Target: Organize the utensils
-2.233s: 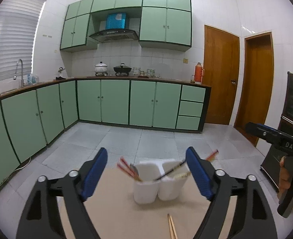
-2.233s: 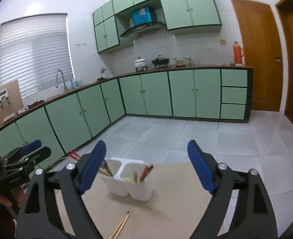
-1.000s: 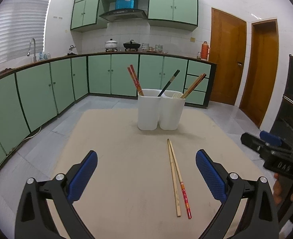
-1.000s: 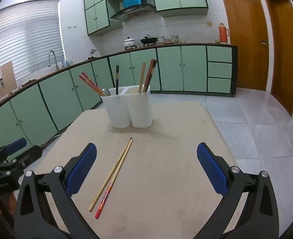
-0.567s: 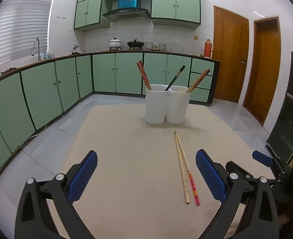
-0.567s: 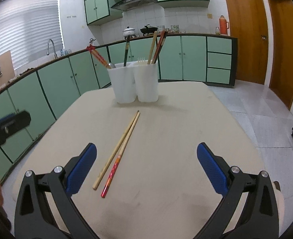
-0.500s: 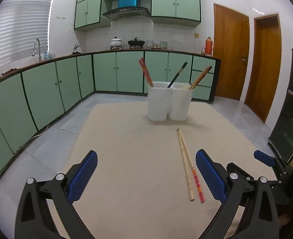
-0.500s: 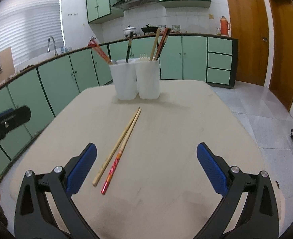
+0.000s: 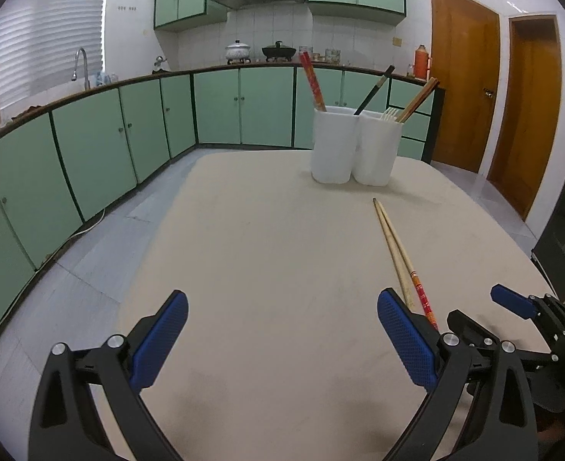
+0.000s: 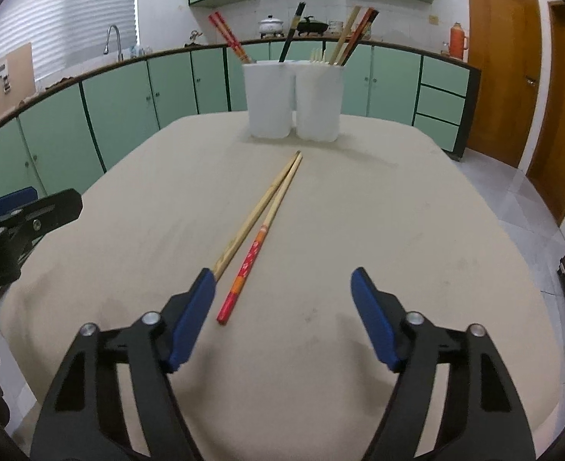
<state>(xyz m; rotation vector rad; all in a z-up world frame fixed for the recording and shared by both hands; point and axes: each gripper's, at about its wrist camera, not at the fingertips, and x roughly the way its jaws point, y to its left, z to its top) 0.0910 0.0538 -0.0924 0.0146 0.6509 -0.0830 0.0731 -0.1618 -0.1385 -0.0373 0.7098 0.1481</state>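
Note:
Two chopsticks lie side by side on the beige table: a plain wooden one and one with a red end; in the left wrist view they show as the plain chopstick and the red-ended chopstick. A white two-cup utensil holder stands at the far side with several chopsticks and a fork in it. My right gripper hovers low over the near ends of the pair; its jaws are closing, with only the red end between them, untouched. My left gripper is open over bare table, left of the pair.
Green kitchen cabinets, a sink and a counter with pots run behind the table. Two wooden doors stand at the right. The table's rounded edges drop to a tiled floor on both sides.
Both grippers have sunk toward the table and come closer to the loose chopsticks. The right gripper's jaws have narrowed; the left's stand as wide as before.

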